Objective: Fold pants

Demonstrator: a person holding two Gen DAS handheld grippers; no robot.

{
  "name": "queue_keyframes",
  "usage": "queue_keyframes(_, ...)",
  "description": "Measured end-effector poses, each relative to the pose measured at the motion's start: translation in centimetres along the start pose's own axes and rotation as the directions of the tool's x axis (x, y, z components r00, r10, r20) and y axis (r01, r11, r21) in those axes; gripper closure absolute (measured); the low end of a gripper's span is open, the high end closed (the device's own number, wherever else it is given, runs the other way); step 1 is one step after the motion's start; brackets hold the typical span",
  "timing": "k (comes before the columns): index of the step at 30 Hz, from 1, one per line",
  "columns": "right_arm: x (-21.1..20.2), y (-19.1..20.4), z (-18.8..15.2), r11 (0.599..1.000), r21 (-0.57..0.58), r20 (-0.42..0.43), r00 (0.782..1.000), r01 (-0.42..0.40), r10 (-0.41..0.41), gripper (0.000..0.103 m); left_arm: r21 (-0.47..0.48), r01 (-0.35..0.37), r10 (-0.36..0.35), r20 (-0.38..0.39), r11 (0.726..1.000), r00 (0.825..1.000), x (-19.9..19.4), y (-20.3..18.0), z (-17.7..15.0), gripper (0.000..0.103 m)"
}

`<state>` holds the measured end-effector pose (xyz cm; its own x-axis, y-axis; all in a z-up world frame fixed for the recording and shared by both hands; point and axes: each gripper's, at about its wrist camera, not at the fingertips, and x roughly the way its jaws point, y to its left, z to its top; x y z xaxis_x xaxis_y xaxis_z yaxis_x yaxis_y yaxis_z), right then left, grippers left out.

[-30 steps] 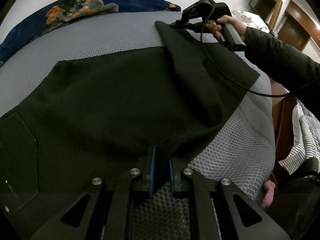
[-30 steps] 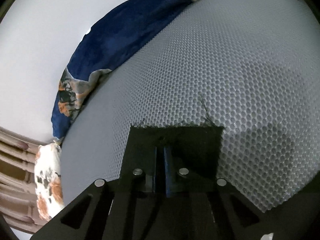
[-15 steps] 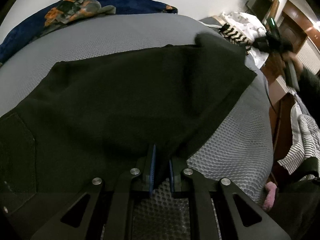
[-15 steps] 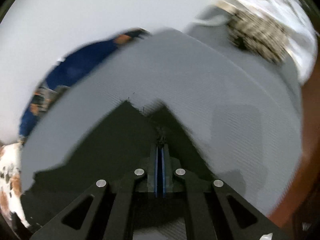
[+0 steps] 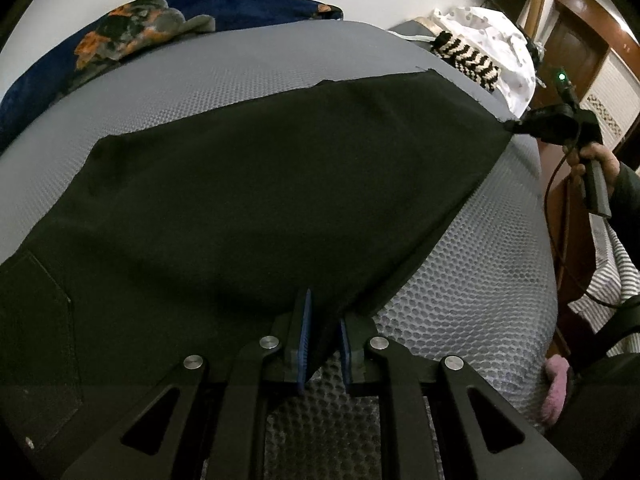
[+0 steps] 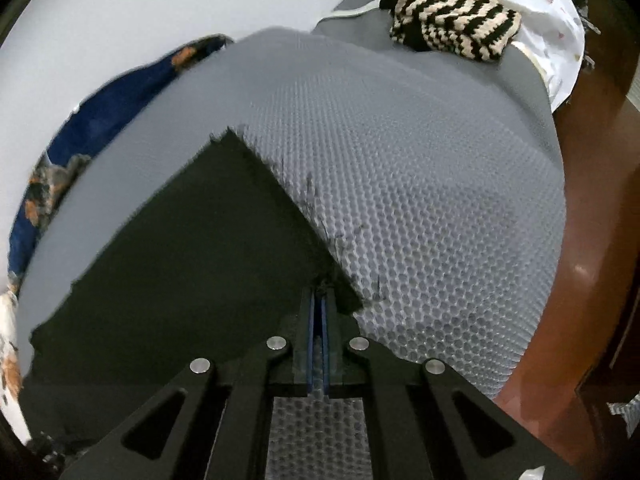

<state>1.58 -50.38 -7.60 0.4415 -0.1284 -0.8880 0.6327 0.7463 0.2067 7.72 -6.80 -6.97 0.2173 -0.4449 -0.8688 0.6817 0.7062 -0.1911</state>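
Pants of plain black woven cloth [image 5: 256, 200] lie spread flat across the grey honeycomb-mesh mattress cover [image 5: 472, 280], with a stitched patch pocket [image 5: 36, 320] showing at the near left and the leg running away toward the far right. My left gripper [image 5: 323, 336] has its blue-padded fingers [image 5: 305, 336] pinching a bunched fold of the near edge, the cloth rising in a soft ridge between them. My right gripper [image 6: 319, 320] has its pads pressed almost together on the frayed corner of the hem, where loose threads [image 6: 344, 240] straggle out over the raised hexagonal cells of the mesh. From the left wrist view that same gripper [image 5: 554, 122] sits at the far right corner of the leg, with my right hand [image 5: 596, 160] wrapped round its black handle and a small green light [image 5: 561, 76] glowing on top. The hem edge runs straight between its two corners, and the fabric looks matte and smooth, drawn flat with only faint creases. Along the far side of the bed lies a crumpled navy blanket with orange and grey patches [image 5: 132, 36]. At the far right end sit a black-and-cream zigzag knitted piece [image 6: 452, 36] and a white spotted cloth [image 6: 556, 12] just beside it. Polished reddish-brown wood [image 6: 592, 184] borders the mattress on the right.
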Motion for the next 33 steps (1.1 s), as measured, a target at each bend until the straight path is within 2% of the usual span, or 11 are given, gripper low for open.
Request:
queue_keyframes(1,-0.1,0.0,0.1,1.000,0.002,0.001,1.000,0.006,-0.006,0.100,-0.008,0.001,-0.001,-0.006,1.000,1.000,0.0,0.0,0.1,0.086)
queue_keyframes(4,-0.5,-0.2,0.8,1.000,0.009,-0.031,0.999,0.024,-0.024,0.076,-0.039,0.019,-0.019,-0.015,0.999,1.000,-0.4,0.4,0.4,0.079)
queue_keyframes(5,-1.0,-0.2,1.3,1.000,0.002,-0.022,0.999,0.028,-0.028,0.076,-0.045,0.023,-0.024,-0.018,0.999,1.000,-0.6,0.5,0.5,0.073)
queue_keyframes(8,-2.4,-0.1,3.3,0.999,-0.035,0.021,1.000,0.019,-0.018,0.076,-0.064,0.035,-0.036,-0.003,0.997,0.999,-1.6,1.0,0.6,0.064)
queue_keyframes(13,-2.0,2.7,7.7,0.979,-0.130,-0.021,0.987,-0.160,0.159,0.076,-0.118,0.055,-0.047,0.071,0.992,0.996,-4.0,2.3,1.3,0.056)
queue_keyframes(14,-1.2,3.8,8.9,0.964,-0.152,-0.052,0.976,-0.217,0.212,0.076,-0.135,0.054,-0.043,0.082,0.989,0.996,-4.2,2.7,1.5,0.056)
queue_keyframes(17,1.4,5.8,11.3,0.939,-0.169,-0.129,0.951,-0.299,0.280,0.076,-0.225,0.041,-0.016,0.113,0.973,0.993,-5.0,4.4,2.1,0.055)
queue_keyframes(20,4.6,6.8,13.2,0.935,-0.173,-0.189,0.942,-0.310,0.277,0.076,-0.307,0.019,0.019,0.121,0.952,0.992,-5.3,6.1,2.3,0.055)
queue_keyframes(25,7.9,7.1,14.9,0.938,-0.207,-0.238,0.944,-0.279,0.228,0.076,-0.410,-0.028,0.076,0.101,0.912,0.992,-5.2,8.5,2.1,0.055)
queue_keyframes(29,9.1,6.9,15.5,0.937,-0.228,-0.244,0.947,-0.266,0.209,0.076,-0.452,-0.047,0.097,0.088,0.891,0.991,-5.2,9.6,2.1,0.055)
queue_keyframes(33,9.6,7.3,15.6,0.927,-0.250,-0.247,0.944,-0.280,0.219,0.075,-0.465,-0.072,0.117,0.068,0.882,0.991,-4.7,10.0,2.5,0.055)
